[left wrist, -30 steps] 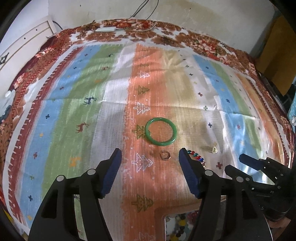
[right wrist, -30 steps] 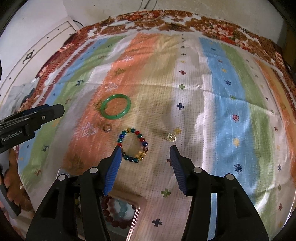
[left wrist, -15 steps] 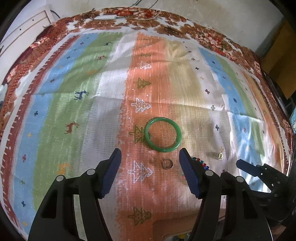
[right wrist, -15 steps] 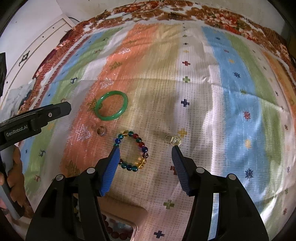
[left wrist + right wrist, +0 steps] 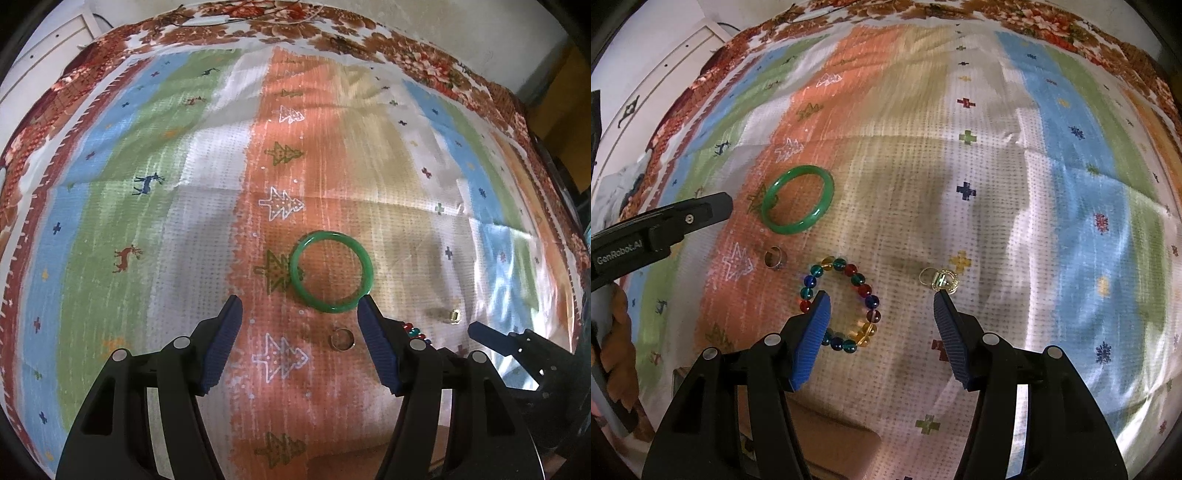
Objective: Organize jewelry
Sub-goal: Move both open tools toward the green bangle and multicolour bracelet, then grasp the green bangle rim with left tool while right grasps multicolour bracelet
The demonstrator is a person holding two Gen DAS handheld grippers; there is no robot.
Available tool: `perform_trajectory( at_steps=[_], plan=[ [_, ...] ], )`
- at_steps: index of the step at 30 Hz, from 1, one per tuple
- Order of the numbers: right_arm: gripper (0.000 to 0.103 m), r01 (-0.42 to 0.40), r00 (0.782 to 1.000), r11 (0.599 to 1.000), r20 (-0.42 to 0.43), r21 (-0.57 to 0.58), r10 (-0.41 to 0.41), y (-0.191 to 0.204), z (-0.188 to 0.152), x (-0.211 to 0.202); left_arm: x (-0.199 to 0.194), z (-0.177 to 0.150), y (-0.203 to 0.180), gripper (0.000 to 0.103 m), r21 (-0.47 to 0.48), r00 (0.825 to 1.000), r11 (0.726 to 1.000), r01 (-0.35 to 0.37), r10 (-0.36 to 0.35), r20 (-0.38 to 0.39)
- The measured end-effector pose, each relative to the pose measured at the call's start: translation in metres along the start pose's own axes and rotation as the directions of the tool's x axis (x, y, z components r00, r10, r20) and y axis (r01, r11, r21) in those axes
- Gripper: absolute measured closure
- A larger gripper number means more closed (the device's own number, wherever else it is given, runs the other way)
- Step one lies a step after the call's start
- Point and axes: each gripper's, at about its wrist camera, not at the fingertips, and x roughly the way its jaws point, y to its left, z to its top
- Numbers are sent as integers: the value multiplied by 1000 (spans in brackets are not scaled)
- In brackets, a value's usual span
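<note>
A green bangle (image 5: pixel 331 272) lies on the striped cloth; it also shows in the right wrist view (image 5: pixel 797 199). A small metal ring (image 5: pixel 341 338) lies just in front of it, seen too in the right wrist view (image 5: pixel 774 257). A bracelet of coloured beads (image 5: pixel 846 302) lies beside a small gold ring (image 5: pixel 942 280). My left gripper (image 5: pixel 300 306) is open and empty, its tips just short of the bangle. My right gripper (image 5: pixel 881 301) is open and empty, its tips over the bead bracelet and next to the gold ring.
The striped cloth (image 5: pixel 155 221) covers the whole table, with a brown flowered border (image 5: pixel 424 62) at the far edge. A tan box edge (image 5: pixel 834 439) shows under the right gripper. A white cabinet (image 5: pixel 665 85) stands at the far left.
Both grippers have moved forward and lower over the cloth. The bangle and the bead bracelet now sit closer to the fingertips. The open box has slid almost out of both views.
</note>
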Motion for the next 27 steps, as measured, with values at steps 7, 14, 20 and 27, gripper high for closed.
perform_trajectory(
  at_steps=[7,14,20,27],
  plan=[
    [45,-10,1000,1000,-25,-17,9,3,2,10,19,4,-2,38,23,999,1000,-21,21,-25],
    [45,-2,999,1000,-54,-26,1,4,6,23,35,8,-2,38,32,998,999,-37,39,-45],
    [45,13,997,999,-69,-47,-17,7,4,30,45,13,-4,38,41,998,998,-45,47,-51],
    [46,37,997,995,-69,-89,-43,12,3,33,61,16,-7,43,69,996,995,-68,72,-57]
  ],
)
